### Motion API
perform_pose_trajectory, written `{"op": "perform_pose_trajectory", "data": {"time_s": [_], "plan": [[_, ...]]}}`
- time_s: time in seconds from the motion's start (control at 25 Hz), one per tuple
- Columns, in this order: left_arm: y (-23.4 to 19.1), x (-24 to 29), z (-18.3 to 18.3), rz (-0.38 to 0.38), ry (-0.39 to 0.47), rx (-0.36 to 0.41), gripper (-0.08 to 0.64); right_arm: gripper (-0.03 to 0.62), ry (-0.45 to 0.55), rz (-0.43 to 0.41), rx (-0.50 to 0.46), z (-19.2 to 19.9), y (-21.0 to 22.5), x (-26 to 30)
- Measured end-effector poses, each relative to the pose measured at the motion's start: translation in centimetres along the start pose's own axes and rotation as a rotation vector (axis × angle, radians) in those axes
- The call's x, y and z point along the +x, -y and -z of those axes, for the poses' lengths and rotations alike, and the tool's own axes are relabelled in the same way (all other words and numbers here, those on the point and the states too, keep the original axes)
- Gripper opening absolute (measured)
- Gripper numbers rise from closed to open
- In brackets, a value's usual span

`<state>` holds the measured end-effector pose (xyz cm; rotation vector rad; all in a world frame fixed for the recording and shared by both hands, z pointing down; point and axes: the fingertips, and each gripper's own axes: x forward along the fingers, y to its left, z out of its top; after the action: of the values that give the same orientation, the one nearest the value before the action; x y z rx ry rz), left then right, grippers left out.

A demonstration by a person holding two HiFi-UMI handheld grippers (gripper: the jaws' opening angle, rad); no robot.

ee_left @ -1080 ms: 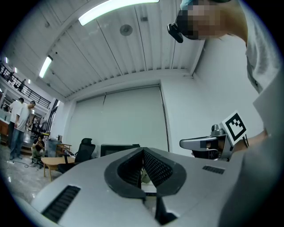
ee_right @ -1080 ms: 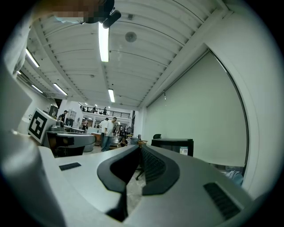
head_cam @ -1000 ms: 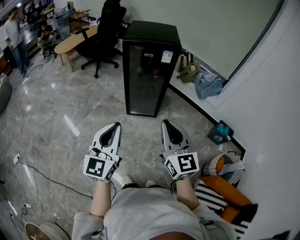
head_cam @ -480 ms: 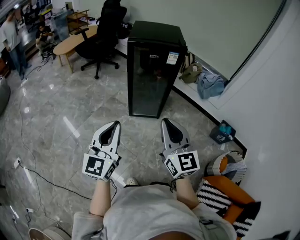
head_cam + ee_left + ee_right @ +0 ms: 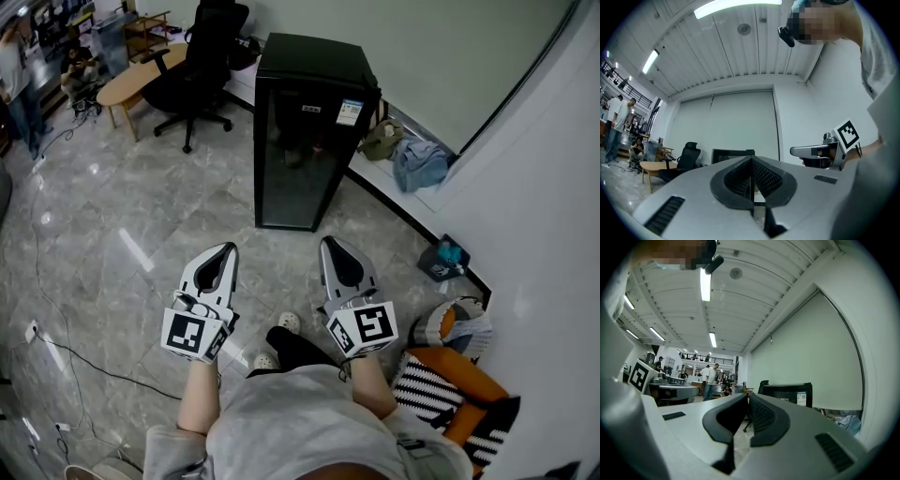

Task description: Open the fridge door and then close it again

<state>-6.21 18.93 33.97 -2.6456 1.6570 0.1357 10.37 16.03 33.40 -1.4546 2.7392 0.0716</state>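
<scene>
A small black fridge [image 5: 309,131] with a dark glass door [image 5: 292,167] stands shut on the marble floor against the far wall. My left gripper [image 5: 228,247] and right gripper [image 5: 330,242] are held side by side, level, well short of the fridge, both pointing towards it. Each is shut with nothing between its jaws. In the left gripper view the closed left gripper [image 5: 751,159] covers most of the fridge [image 5: 732,153], and the right gripper [image 5: 811,151] shows at the right. In the right gripper view the fridge [image 5: 787,392] rises just past the right gripper [image 5: 747,395].
A black office chair [image 5: 202,66] and a wooden table [image 5: 141,80] stand left of the fridge. Bags and clothes [image 5: 417,164] lie on the ledge to its right. A striped cushion [image 5: 450,380] lies at the lower right by the white wall. Cables [image 5: 56,309] cross the floor on the left.
The person has stepped forward, one foot now leading, and both grippers have come a little nearer the fridge. Both stay shut and side by side.
</scene>
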Motion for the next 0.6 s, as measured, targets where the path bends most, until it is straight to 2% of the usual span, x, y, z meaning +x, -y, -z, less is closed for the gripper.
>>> {"op": "perform_pose_trajectory", "data": {"time_s": [0.12,0.28,0.6], "plan": [[-1.1,1.4,0.8,-0.002,-0.016,-0.002,0.015,0.026,-0.004,-0.005,0.002,0.7,0.9,1.8],[-2.9,4.3,-0.3,-0.023,0.039,-0.012,0.015,0.026,0.000,-0.017,0.000,0.9,2.3,4.9],[-5.5,11.4,-0.5,-0.019,0.050,-0.003,0.015,0.026,0.015,-0.059,-0.007,0.5,5.9,11.4]]}}
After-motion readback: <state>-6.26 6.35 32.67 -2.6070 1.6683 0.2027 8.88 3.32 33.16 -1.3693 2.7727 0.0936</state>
